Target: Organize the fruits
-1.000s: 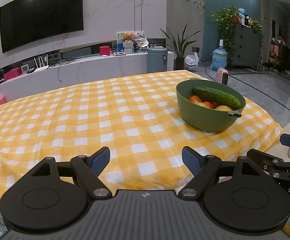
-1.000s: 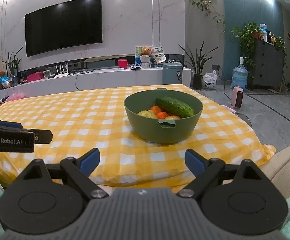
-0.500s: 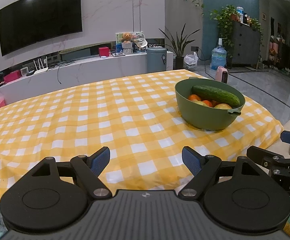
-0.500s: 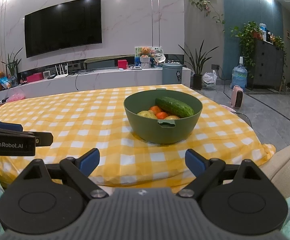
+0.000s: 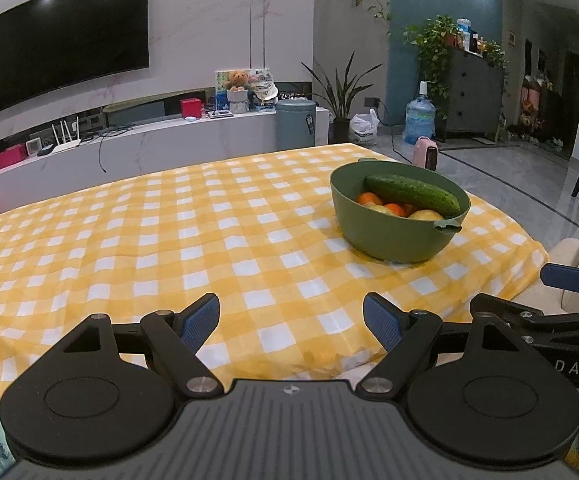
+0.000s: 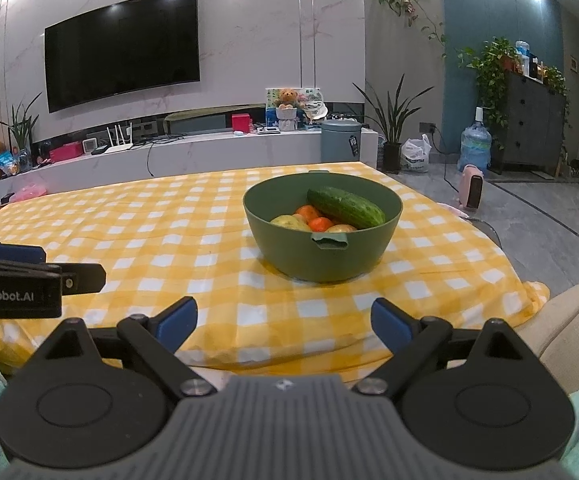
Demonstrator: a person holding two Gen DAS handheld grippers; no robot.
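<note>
- Sitting toward the right end of the table point(image 6: 137, 232), the bowl point(image 6: 321, 256) rests upright on the yellow check cloth point(image 5: 169, 248), nearer the near edge than the far one.
- Lying across the top of the bowl is a cucumber point(image 6: 344, 207); oranges point(image 6: 320, 224) and yellowish fruit point(image 6: 289, 222) sit under and beside it.
- Left gripper point(image 5: 291, 322) hangs just short of the near edge, fingers spread wide with nothing between them; the bowl is ahead and to its right, well apart.
- Right gripper point(image 6: 284, 320) is also wide open and holds nothing, with the bowl almost straight ahead and a strip of bare cloth between.
- Left of the bowl the cloth runs as a broad flat stretch to the far edge.
- The cloth's right corner hangs off beside a cream cushion point(image 6: 569, 320); grey floor point(image 6: 549, 216) lies beyond.
</note>
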